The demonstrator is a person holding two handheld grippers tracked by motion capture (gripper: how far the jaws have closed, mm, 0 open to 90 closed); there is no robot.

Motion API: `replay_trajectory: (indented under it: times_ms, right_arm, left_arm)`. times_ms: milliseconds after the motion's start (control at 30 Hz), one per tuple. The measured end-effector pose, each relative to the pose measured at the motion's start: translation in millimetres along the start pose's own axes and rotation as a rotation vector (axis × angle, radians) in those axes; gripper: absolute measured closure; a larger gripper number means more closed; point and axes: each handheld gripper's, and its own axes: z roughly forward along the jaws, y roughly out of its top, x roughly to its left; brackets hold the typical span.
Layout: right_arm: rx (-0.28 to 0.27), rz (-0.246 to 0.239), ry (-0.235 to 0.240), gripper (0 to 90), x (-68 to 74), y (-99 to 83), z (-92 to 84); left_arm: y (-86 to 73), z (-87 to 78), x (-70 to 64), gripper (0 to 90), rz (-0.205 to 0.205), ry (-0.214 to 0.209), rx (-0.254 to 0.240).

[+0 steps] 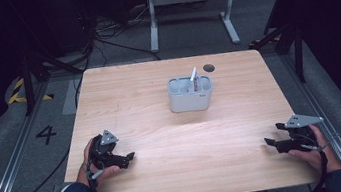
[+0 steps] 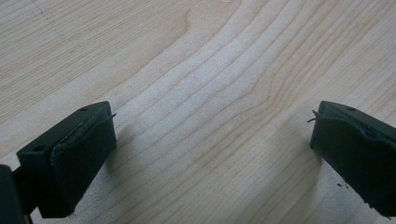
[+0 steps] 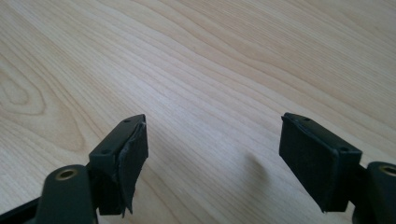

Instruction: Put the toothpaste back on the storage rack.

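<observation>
Tools agape; grey caddy with utensils

Light falls from above onto the pale wooden table, which is bright and evenly lit, while the floor and room from nine through twelve to three o'clock sink into near black. The high view is soft and low in detail. In both gripper views the wood grain is sharp, with faint shadows beside the black jaws.
</observation>
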Motion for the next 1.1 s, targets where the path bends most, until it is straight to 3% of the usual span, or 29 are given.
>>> replay_trajectory:
  times_ms: [133, 300, 1100]
  right_arm:
    - [0.020, 0.024, -0.020, 23.4, -6.0, -8.7, 0.9]
    - [-0.012, 0.076, 0.010, 20.0, -13.4, -15.7, 3.0]
    - [-0.007, 0.075, 0.006, 18.5, -13.9, -15.3, 3.5]
  left_arm:
    - [0.0, 0.0, 0.0, 0.6, 0.000, 0.000, 0.000]
    - [-0.1, 0.0, -0.2, 0.6, 0.000, 0.001, -0.001]
    - [-0.1, -0.6, -0.4, 0.5, 0.001, 0.006, 0.006]
